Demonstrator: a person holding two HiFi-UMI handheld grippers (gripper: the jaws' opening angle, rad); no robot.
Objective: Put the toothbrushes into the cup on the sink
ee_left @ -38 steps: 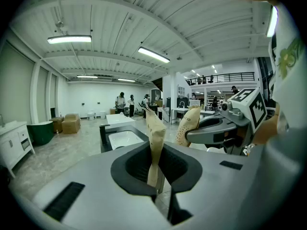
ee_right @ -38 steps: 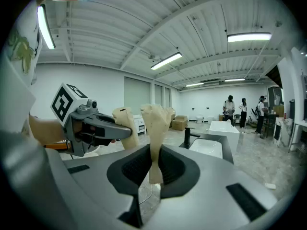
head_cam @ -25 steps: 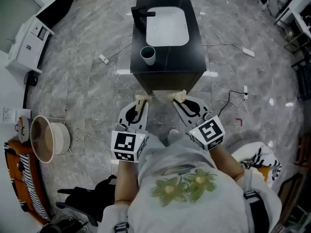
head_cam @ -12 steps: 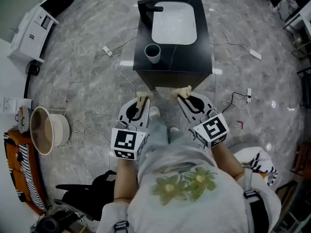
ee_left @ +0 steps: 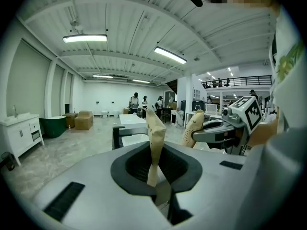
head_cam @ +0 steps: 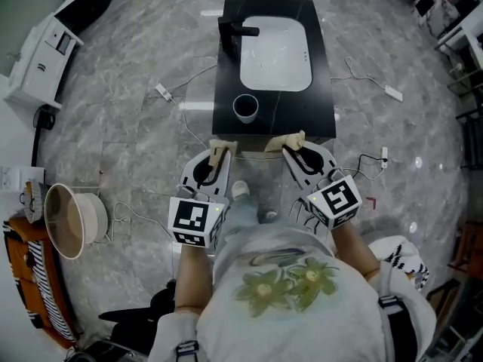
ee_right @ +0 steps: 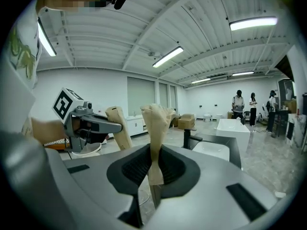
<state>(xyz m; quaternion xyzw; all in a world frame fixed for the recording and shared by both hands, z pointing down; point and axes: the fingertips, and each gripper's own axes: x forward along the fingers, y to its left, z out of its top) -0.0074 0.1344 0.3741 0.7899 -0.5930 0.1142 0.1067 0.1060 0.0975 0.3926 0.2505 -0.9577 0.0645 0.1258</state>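
Black and glossy, the surface [head_cam: 293, 113] of the vanity lies just ahead of me, with a white basin [head_cam: 275, 44] sunk into its far half and a dark tap [head_cam: 232, 35] at the basin's left. The cup [head_cam: 245, 108] stands upright near the front edge, left of the middle, with its mouth open toward me. I find no toothbrushes in any view: none on the surface, none in the cup that I can make out, none in my grip. The left tongs [head_cam: 219, 146] and right tongs [head_cam: 291, 139] hang side by side just short of the front edge, each with its tan pads pressed together on nothing. As I judge it, the step in hand is the approach. To do it well I should scan the surface's edges and corners for the brushes before committing, part the pads only once one is lined up, and keep the cup clear of my reach so that it is not knocked over. Around the vanity is a grey marbled floor [head_cam: 136, 127] strewn with cables [head_cam: 187, 89]. A round basket [head_cam: 72, 219] sits on the floor to my left, a white cabinet [head_cam: 38, 59] stands beyond it, and people [ee_left: 135, 102] stand far back in the hall.
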